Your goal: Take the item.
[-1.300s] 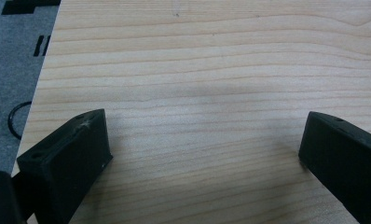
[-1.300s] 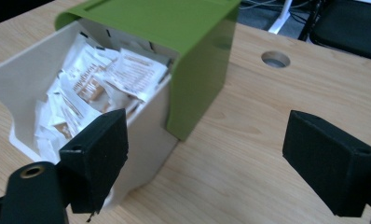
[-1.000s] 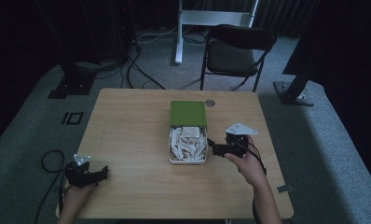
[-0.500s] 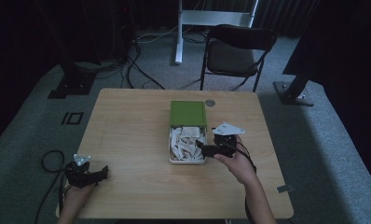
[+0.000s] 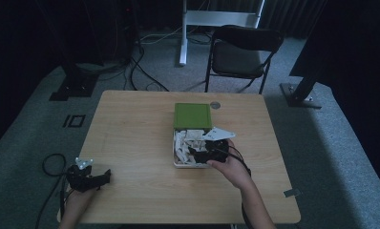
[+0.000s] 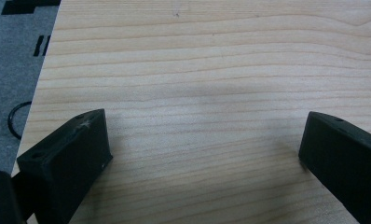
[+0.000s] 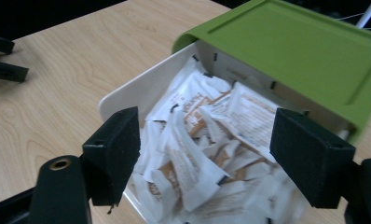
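Right tongs (image 7: pixel 204 154) spread, jaws just closing, nothing pinched, over white box (image 7: pixel 127 91) of packets (image 7: pixel 197 140), box's near end cut off, long axis running ahead toward green lid (image 7: pixel 295 51), left tongs (image 6: pixel 202 154) spread above bare desk (image 6: pixel 197 70)

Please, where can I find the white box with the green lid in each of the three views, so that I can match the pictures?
High view: the white box sits mid-table, its green lid open behind it, the right gripper over it.
Left gripper view: not in it; bare table between the fingers.
Right gripper view: centre, the box full of white packets, lid at upper right.
Shared landmark: the light wooden tabletop.
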`<state>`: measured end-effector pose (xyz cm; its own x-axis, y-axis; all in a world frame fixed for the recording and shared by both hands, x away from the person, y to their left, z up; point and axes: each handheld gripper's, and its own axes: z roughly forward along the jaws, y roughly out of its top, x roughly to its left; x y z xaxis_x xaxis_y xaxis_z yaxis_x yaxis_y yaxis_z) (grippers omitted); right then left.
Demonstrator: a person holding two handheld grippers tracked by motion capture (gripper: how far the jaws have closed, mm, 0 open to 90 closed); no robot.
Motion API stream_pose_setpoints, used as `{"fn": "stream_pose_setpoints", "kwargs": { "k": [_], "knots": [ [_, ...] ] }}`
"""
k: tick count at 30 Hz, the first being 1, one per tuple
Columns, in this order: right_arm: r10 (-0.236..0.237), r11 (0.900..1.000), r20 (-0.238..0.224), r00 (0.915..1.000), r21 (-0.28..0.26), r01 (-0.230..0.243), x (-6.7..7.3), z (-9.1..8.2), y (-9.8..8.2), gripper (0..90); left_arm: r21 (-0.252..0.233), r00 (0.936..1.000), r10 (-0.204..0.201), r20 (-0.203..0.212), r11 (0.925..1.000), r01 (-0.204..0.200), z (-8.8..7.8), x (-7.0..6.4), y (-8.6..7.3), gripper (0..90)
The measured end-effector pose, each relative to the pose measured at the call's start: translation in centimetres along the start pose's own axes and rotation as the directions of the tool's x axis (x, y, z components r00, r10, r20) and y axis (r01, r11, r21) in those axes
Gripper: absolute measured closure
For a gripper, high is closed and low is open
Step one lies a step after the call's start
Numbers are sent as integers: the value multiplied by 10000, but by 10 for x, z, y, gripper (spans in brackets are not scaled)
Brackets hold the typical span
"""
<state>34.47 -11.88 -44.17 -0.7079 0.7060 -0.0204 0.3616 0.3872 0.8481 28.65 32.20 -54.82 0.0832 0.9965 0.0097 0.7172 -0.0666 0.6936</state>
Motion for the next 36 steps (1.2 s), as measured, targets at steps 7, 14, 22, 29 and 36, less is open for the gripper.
{"fn": "stream_pose_setpoints", "kwargs": {
  "k": [7, 14, 22, 29, 36],
  "knots": [
    [-66, 9997, -170, 9998, 241, 70, 8, 12, -6, 343, 10, 10000, 10, 0, 10000, -10, 0, 0, 0, 26],
    [-28, 9981, 131, 9999, 621, 20, 12, 24, -10, 489, 6, 10000, 7, 2, 10000, -7, 0, 0, 0, 26],
    [-530, 9928, 297, 9982, 1094, 494, 18, 37, -18, 557, 7, 10000, 8, 2, 10000, -8, 0, 0, 0, 26],
    [-1198, 9842, 542, 9913, 1379, 1114, 21, 45, -23, 608, 7, 10000, 9, 0, 10000, -9, 0, 0, 0, 26],
    [-662, 9875, 567, 9962, 1465, 573, 16, 48, -25, 762, 7, 10000, 10, 1, 10000, -10, 0, 0, 0, 26]
  ]
}}
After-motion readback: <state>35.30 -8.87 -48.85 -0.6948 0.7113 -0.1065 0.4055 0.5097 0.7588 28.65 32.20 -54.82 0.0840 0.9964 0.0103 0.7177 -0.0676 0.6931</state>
